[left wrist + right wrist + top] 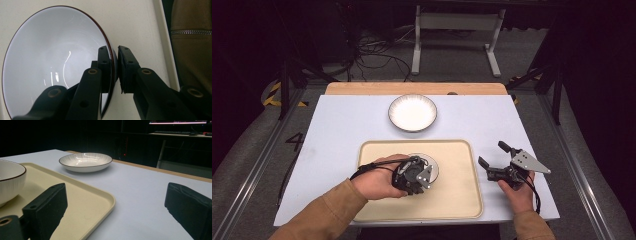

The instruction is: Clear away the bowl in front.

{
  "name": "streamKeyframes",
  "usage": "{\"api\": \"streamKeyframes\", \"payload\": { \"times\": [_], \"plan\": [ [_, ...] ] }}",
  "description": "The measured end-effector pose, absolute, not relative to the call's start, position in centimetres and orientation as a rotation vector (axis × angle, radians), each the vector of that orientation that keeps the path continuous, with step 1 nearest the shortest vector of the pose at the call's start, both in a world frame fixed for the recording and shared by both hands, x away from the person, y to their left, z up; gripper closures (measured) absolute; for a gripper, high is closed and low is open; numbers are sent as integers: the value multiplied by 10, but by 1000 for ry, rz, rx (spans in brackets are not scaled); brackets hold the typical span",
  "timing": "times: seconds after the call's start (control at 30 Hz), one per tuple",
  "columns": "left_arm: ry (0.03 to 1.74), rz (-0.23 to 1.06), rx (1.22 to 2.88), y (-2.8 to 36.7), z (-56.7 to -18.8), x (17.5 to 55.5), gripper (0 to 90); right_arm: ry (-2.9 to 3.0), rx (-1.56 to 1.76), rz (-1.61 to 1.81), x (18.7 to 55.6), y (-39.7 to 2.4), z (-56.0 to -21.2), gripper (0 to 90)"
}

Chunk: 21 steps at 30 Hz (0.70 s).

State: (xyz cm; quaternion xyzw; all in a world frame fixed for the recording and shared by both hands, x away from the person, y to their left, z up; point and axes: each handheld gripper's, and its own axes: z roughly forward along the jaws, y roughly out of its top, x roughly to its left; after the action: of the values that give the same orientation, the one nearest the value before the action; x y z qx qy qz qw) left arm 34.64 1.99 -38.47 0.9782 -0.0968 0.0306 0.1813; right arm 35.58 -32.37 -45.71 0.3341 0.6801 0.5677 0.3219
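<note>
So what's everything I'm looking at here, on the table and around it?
Shallow white ribbed plate with a dark rim: one, white, on the table beyond the tray.
Small white bowl with a dark rim: one, white, on the tray, its rim pinched by the left gripper.
Rectangular cream plastic tray: one, cream, at the near edge of the table.
Pale blue-white tabletop: one, with a wooden strip along its far edge.
White metal stand: one, on the floor behind the table.
Black cables: several, on the floor behind the table.
Left gripper: one, black, shut on the bowl's rim.
Right gripper: one, black, open, held right of the tray.
</note>
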Motion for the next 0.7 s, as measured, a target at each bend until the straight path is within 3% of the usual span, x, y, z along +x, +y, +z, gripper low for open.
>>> {"api": "streamKeyframes", "payload": {
  "times": [0.57, 0.7],
  "plan": [
    [-268, 39, 2774, 20, -398, 342, 777, 1783, 880, 1490, 356, -324, -457, 50],
    [-254, 22, 2770, 19, -399, 342, 695, 1783, 880, 1490, 356, -324, -457, 50]
  ]
}}
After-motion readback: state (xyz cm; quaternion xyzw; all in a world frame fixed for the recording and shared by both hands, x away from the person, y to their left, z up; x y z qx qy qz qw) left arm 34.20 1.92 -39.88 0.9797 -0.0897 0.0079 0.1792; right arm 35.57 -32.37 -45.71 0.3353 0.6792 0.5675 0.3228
